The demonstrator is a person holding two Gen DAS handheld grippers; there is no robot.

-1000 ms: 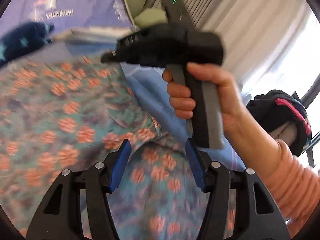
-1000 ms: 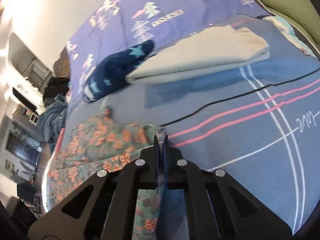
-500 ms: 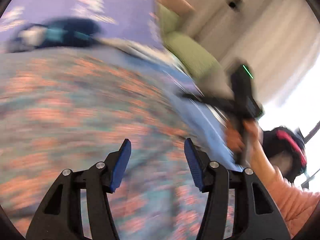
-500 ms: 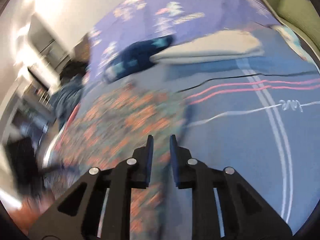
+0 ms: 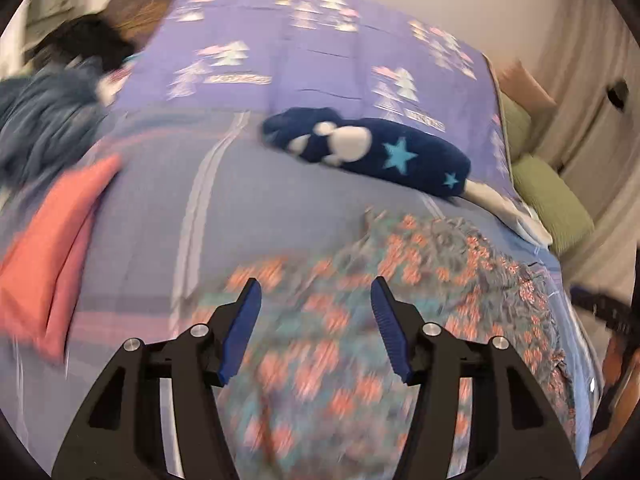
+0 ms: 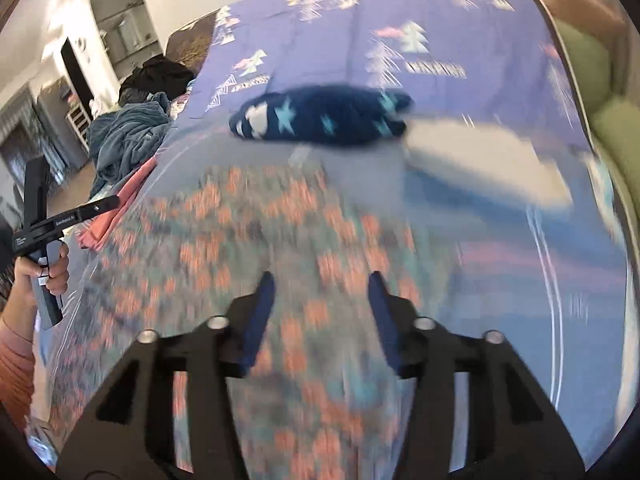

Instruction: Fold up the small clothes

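A teal garment with orange flowers (image 5: 440, 256) lies spread on the blue bed sheet (image 5: 280, 208). My left gripper (image 5: 315, 282) hovers over its left part, jaws opening a little and nothing between them. My right gripper (image 6: 321, 276) hovers over the same floral garment (image 6: 240, 232); its jaws are opening and stand clear of the cloth. Behind the garment lie a navy star-print piece (image 5: 380, 152) and a folded cream piece (image 6: 480, 160). Both views are blurred by motion.
A pink cloth (image 5: 44, 240) and a blue-grey heap of clothes (image 5: 40, 120) lie at the bed's left side. A purple quilt with tree prints (image 5: 320, 60) covers the back. Green cushions (image 5: 552, 200) line the right edge. A hand (image 6: 44, 276) holds the other tool at the far left.
My right gripper let go of the floral garment's edge, opened and rose. My left gripper swung left and turned, so the right hand has left the middle of its view.
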